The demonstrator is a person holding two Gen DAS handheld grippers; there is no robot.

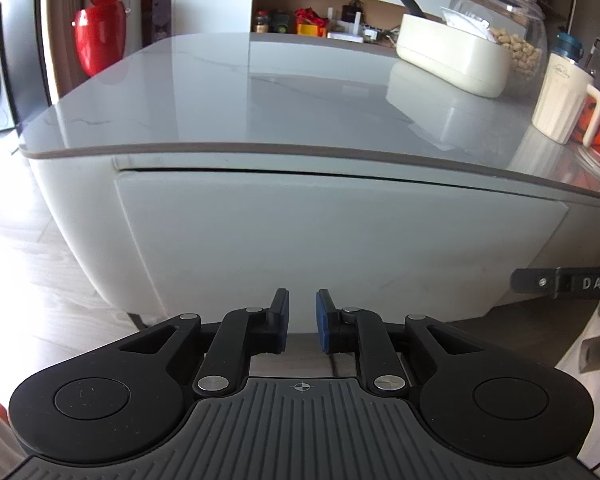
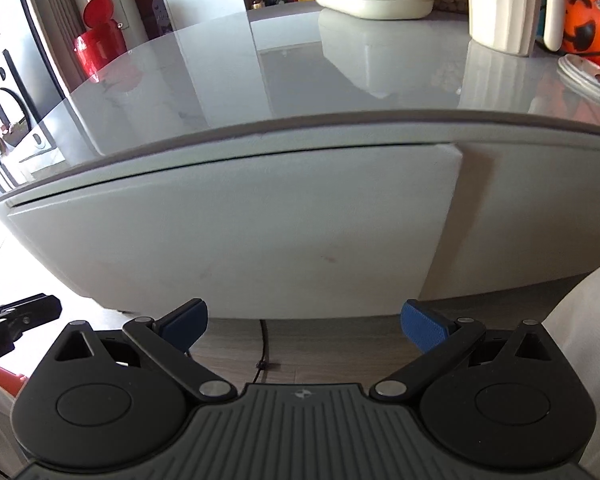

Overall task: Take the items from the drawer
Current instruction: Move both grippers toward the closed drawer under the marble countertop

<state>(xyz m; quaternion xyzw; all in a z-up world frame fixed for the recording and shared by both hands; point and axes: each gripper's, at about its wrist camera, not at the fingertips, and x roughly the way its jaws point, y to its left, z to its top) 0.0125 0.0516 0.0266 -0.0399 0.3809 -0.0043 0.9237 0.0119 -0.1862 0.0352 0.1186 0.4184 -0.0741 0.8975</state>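
Drawer (image 1: 340, 232): white front panel, sitting closed or very nearly so under the grey glossy tabletop (image 1: 260, 92), a thin dark gap running along its top edge. It is facing both pairs of fingers, just beyond their tips; its contents are not showing.

Left gripper (image 1: 302, 320): fingers are resting drawn in as close as they go, a narrow gap between the blue pads, nothing between them. They are pointing downward at the drawer's lower edge.

Right gripper (image 2: 304, 326): fingers are standing spread wide, gripping nothing. Wooden floor (image 2: 320, 344) and a thin black cable (image 2: 262, 356) are showing between them. The drawer's right-hand edge is standing slightly proud of the cabinet, above and beyond the right finger.

Items sitting on the tabletop, well beyond the fingers:
- cream oblong container (image 1: 452, 56)
- glass jar with lid (image 1: 504, 24), holding nuts
- cream ribbed jug with handle (image 1: 564, 100)
- orange pumpkin bucket (image 2: 588, 20), beyond the right finger in the right wrist view

Red lidded bin (image 1: 98, 36): standing off the tabletop, far beyond the left finger.
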